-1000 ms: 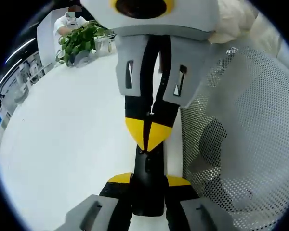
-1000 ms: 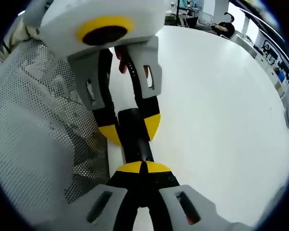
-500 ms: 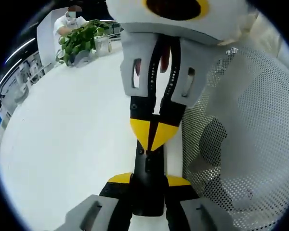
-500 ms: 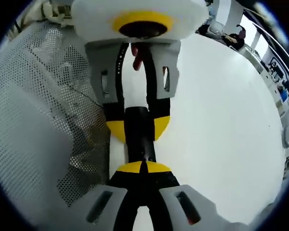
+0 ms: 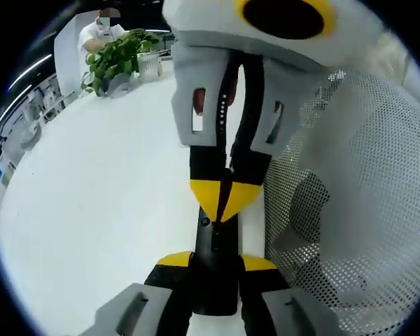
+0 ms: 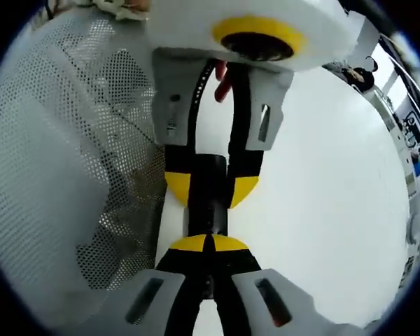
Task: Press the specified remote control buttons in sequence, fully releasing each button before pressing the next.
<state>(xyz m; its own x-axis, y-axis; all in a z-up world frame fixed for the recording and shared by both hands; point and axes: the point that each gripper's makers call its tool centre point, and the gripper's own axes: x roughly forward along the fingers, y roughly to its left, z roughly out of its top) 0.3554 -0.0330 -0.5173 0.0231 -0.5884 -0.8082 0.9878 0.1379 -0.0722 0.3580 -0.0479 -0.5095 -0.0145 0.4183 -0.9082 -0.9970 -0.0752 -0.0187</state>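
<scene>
In the left gripper view, the left gripper (image 5: 215, 264) is pinching the near end of a black remote control (image 5: 215, 269), a yellow-tipped jaw on either side of it. The remote is lying on the white counter (image 5: 91, 210). The right gripper (image 5: 224, 199) is reaching in from the top, its yellow tips pressed together and touching down on the remote's upper face. White mesh fabric (image 5: 350, 210) is lying just beside it on the right. A potted plant (image 5: 115, 61) is standing at the counter's far edge. No legible writing.

In the right gripper view, the right gripper (image 6: 208, 245) is resting its closed tips on the remote control (image 6: 208, 203), while the left gripper (image 6: 210, 185) is clasping the remote from both sides.
</scene>
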